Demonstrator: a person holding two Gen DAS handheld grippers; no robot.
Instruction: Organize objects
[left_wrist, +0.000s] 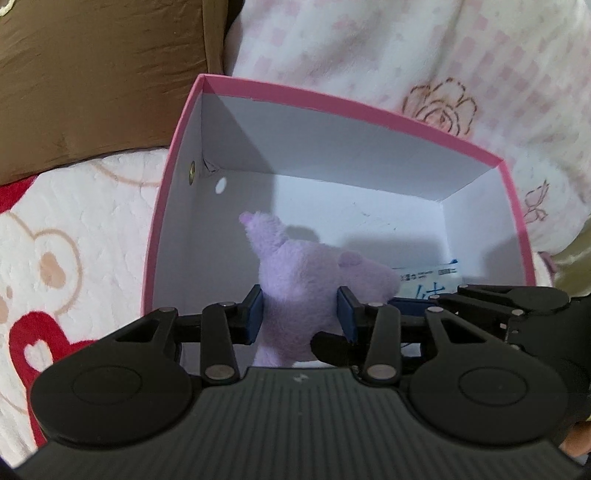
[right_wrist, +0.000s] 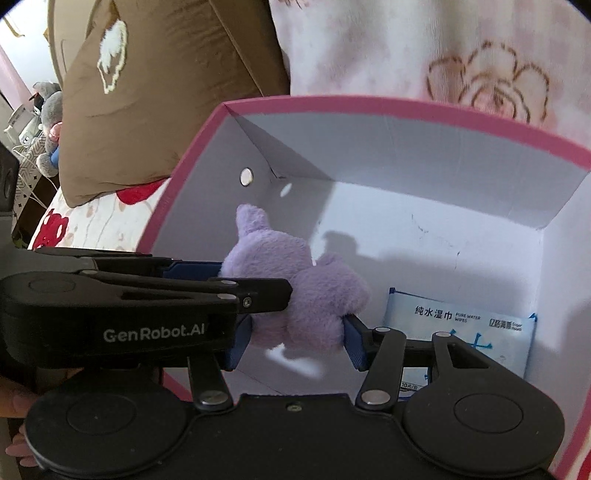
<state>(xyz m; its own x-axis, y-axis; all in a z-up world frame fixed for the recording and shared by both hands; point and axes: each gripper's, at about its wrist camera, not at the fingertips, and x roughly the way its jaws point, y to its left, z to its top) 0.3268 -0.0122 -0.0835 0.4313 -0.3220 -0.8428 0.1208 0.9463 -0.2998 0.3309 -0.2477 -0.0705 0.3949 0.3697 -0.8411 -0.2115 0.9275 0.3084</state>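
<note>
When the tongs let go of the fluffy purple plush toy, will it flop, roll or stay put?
The fluffy purple plush toy looks soft: its pile bulges around the blue pads, so it would probably sag rather than bounce. Its lumpy shape makes rolling unlikely. It likely lands light on the white floor of the pink-rimmed cardboard box.

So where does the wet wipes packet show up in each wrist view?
Left wrist view: the wet wipes packet shows only as a sliver at lower right inside the pink box, behind the purple plush toy.
Right wrist view: the packet is at lower right on the box floor, label readable.
Shared landmark: the metal rivet on the box's left wall.
</note>
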